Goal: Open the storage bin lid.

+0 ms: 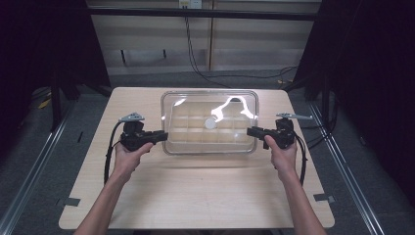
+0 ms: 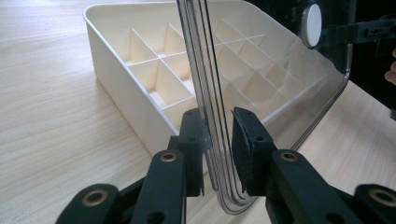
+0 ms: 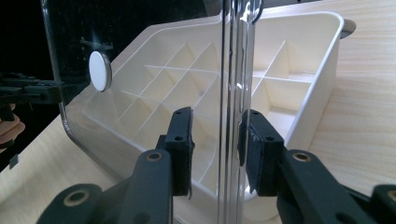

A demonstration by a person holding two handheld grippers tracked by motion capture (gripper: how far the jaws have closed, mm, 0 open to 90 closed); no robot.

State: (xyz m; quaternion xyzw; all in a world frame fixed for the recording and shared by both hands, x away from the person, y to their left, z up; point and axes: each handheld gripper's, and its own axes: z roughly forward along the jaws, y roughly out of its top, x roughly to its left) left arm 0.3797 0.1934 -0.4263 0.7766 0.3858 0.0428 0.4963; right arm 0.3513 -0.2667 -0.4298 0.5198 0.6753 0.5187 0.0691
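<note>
L gripper [image 2: 219, 149]: its two black fingers [image 2: 194, 140] are clamped on the left edge of the clear lid [image 2: 280, 70]. The edge sits right between the pads, w/ the rim curling down under them. In the high view the L gripper [image 1: 159, 135] is at the box's left side, held by the left hand [image 1: 128, 156].

R gripper [image 3: 215, 144]: its fingers [image 3: 182, 140] are pinched on the right edge of the same lid, one pad on each side of the rim. In the high view the R gripper [image 1: 252, 131] is at the box's right side, held by the right hand [image 1: 283, 154].

The clear lid [image 1: 210, 122] is between the 2 grippers, over the white box [image 2: 121, 88]. It has a small white round knob [image 1: 210, 123] in the middle. Bright light shines off the top.

The box has lots of little square spaces inside, made by thin walls. It sits near the middle of the light wood table [image 1: 195, 196], a bit toward the far side.

Black cables hang from both grippers. Past the table there is a grey floor and a wall w/ a black cord.
</note>
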